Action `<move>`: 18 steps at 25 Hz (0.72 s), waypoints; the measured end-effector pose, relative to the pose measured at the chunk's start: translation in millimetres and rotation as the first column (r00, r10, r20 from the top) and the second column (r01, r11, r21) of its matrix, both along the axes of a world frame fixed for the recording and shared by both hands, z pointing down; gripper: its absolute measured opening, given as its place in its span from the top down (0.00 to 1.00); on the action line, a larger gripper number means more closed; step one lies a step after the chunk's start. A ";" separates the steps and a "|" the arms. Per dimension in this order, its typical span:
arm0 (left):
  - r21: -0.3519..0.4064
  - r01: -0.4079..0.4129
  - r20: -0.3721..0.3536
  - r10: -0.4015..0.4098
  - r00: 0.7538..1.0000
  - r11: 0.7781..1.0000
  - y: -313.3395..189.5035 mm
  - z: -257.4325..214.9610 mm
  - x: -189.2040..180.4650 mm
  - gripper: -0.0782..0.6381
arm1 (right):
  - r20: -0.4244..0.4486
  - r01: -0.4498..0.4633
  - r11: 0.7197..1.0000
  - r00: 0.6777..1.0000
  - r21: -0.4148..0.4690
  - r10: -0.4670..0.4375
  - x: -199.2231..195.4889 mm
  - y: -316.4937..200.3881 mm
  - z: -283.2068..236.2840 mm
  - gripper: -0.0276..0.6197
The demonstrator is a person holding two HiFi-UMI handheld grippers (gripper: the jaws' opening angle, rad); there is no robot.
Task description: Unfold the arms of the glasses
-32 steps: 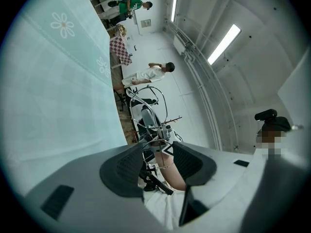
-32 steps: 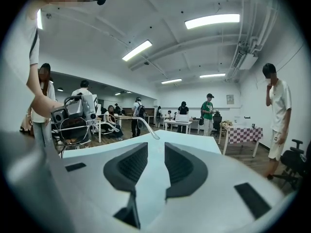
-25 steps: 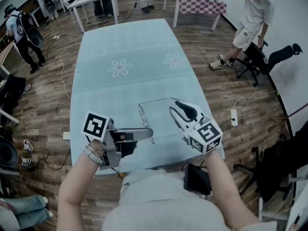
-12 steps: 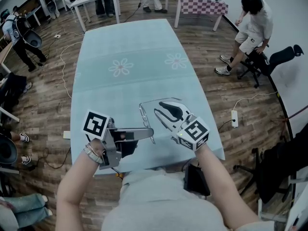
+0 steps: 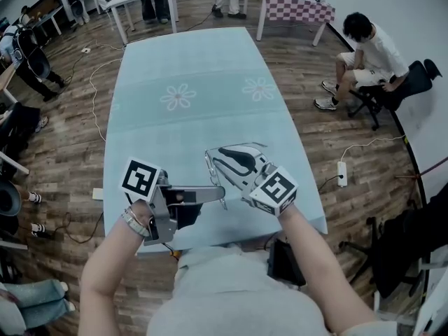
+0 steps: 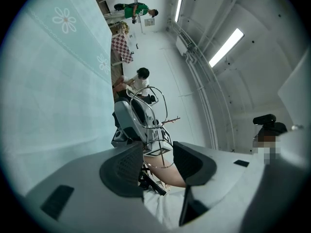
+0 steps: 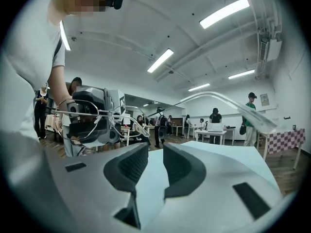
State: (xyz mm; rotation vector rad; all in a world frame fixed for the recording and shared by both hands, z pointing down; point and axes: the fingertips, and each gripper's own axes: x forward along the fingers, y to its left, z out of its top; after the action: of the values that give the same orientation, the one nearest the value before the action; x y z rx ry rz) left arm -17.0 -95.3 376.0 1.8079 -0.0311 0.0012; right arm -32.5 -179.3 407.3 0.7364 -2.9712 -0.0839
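Observation:
The glasses (image 5: 209, 165) are a thin wire frame with clear arms, held above the near end of the pale blue table (image 5: 189, 68). My left gripper (image 5: 218, 193) is shut on them, and one wire lens rim (image 6: 155, 155) lies across its jaws (image 6: 158, 161). One clear arm (image 7: 228, 103) stands out from the frame (image 7: 97, 114). My right gripper (image 5: 218, 156) points left at the frame's far side. Its jaws (image 7: 155, 161) are closing with nothing between them, and the clear arm passes above them.
A person sits on a chair (image 5: 367, 47) right of the table. A power strip (image 5: 341, 170) and cable lie on the wood floor. A dark bag (image 5: 287, 257) sits below the table's near edge. More tables (image 5: 290, 5) stand at the back.
My right gripper has moved left across the table's near end, up to the glasses. The left gripper and the glasses have stayed put. The person at the right has sat down.

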 end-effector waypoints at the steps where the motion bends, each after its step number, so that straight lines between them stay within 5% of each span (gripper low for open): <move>1: -0.001 -0.001 -0.001 0.001 1.000 1.000 -0.2 -0.4 -0.3 0.61 | -0.007 0.010 1.000 1.000 0.006 -0.010 -3.6 -0.2 -0.5 0.81; 18: -0.032 0.002 -0.008 -0.002 1.000 0.999 -1.0 -2.2 -1.8 0.61 | -0.077 0.102 0.988 0.993 0.114 -0.094 -28.0 3.2 -11.4 0.85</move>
State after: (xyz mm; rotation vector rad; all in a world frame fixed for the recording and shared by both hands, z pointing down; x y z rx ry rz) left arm -18.7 -96.3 373.7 1.7759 -0.0270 -0.0062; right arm -60.4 -176.0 395.9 0.5851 -2.9533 -0.2872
